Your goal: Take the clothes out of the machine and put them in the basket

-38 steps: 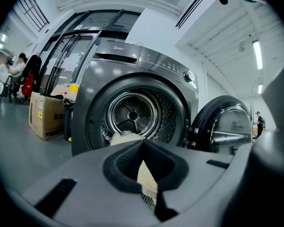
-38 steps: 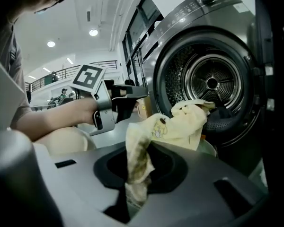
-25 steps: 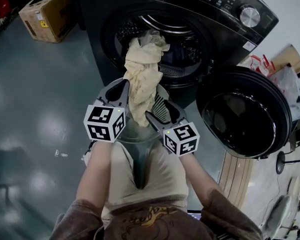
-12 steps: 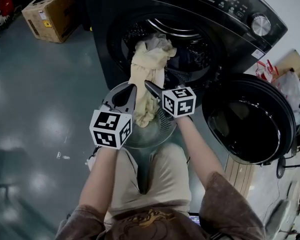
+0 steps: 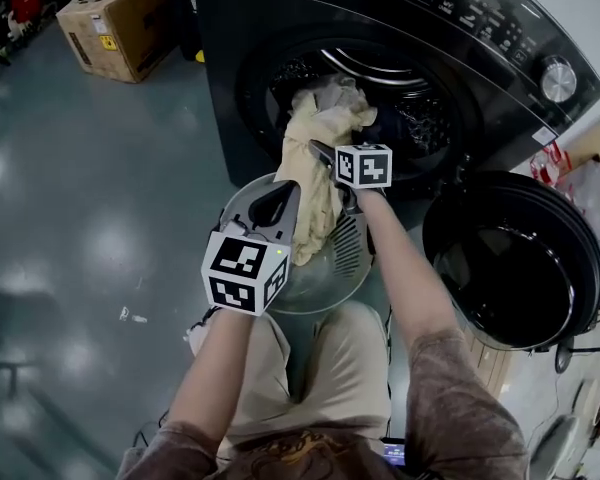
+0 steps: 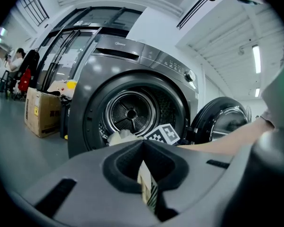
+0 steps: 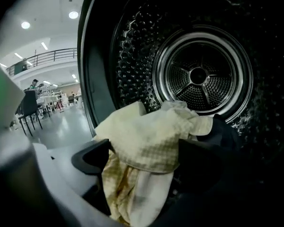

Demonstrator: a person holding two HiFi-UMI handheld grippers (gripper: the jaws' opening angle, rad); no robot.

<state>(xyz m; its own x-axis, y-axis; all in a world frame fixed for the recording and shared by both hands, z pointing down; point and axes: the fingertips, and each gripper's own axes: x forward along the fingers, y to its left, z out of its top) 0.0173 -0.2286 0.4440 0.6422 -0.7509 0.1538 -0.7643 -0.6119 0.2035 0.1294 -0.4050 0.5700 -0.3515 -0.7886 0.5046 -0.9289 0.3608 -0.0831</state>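
Yellow cloth [image 5: 315,198] is pinched by the left gripper [image 5: 285,196] over the basket [image 5: 355,258], top end hung in the washer [image 5: 460,28] mouth. Right gripper [image 7: 146,157] jaws have just been opened wide around it, nothing squeezed. If only a loose fold gets grabbed, it could be dropped on the floor [image 5: 80,168].

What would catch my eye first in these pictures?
Your eye lands on the pale yellow cloth spilling from the mouth of the black washing machine down into the grey basket at the person's knees. The left gripper pinches it over the basket; the right gripper, jaws just opened wide, straddles it at the drum.
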